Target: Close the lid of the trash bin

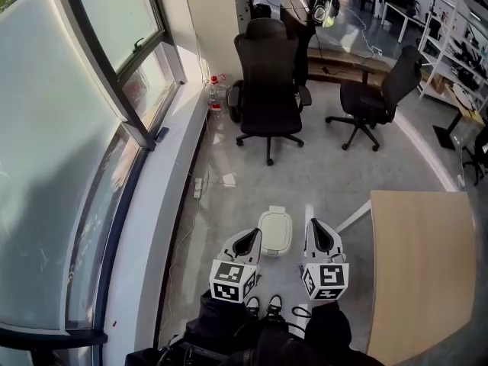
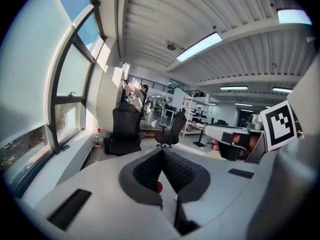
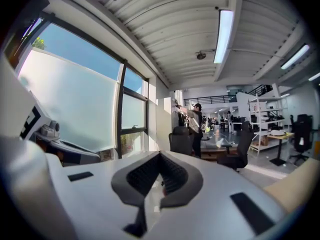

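The small white trash bin stands on the grey floor just ahead of my feet, seen from above with its lid lying flat on top. My left gripper is held up in the air at the bin's left, my right gripper at its right; neither touches it. Both point level into the room, so the bin does not show in either gripper view. The left gripper is shut with nothing between its ribbed pads. The right gripper is shut and empty too.
A wooden desk stands close on my right. Two black office chairs stand farther ahead. A window ledge runs along the left, with a power strip and bottles on the floor by it. A person stands far off.
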### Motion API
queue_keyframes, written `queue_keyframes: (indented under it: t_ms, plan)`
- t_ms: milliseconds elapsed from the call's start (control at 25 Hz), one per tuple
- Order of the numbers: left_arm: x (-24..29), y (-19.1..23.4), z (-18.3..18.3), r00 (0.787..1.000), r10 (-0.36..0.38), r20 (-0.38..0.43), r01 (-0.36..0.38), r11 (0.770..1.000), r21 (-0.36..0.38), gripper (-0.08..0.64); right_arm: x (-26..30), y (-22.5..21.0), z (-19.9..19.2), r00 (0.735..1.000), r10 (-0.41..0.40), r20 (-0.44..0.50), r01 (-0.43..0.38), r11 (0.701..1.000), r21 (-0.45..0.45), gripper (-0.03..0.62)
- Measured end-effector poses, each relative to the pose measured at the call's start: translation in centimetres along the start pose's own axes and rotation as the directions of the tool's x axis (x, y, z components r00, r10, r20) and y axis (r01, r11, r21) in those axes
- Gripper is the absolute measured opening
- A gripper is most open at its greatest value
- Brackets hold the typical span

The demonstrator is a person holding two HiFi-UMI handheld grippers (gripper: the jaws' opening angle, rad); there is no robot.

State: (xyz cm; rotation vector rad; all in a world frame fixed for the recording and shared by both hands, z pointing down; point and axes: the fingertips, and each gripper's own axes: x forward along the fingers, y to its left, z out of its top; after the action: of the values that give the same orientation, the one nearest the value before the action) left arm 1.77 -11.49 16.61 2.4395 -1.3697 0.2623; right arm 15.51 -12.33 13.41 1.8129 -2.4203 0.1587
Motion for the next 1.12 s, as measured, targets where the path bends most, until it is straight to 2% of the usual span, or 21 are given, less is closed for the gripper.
queue_keyframes:
  t_ms: [80, 280, 480, 840, 1120]
  plan:
    - [-0.5, -0.6, 1.6, 0.999, -0.006, 0.031, 0.006, 1.0, 0.012, 0.002, -0.6, 0.1, 1.8, 0.999, -0.005, 0.036, 0.004, 1.0, 0.016, 0.005]
    - [-1.5, -1.7, 5.4, 0.993, 0.001, 0.115, -0.007, 0.999, 0.047, 0.002, -1.9, 1.2, 6.1, 0.993, 0.012, 0.12, -0.01, 1.0, -0.016, 0.005]
    - [-2.2, -3.0, 8.0, 0.985, -0.006, 0.173, -0.005, 0.998, 0.066, 0.002, -2.8, 1.3, 9.1, 0.986, 0.013, 0.163, -0.009, 1.0, -0.021, 0.005]
    - [-2.1, -3.7, 10.5, 0.971, 0.014, 0.237, -0.043, 0.992, 0.117, 0.002, -3.8, 0.7, 11.1, 0.981, 0.017, 0.193, -0.01, 0.999, -0.039, 0.005]
    - [-1.9, -3.6, 11.6, 0.968, 0.027, 0.251, -0.062, 0.989, 0.132, 0.002, -4.0, 0.1, 12.4, 0.976, 0.013, 0.215, 0.0, 0.998, -0.06, 0.005]
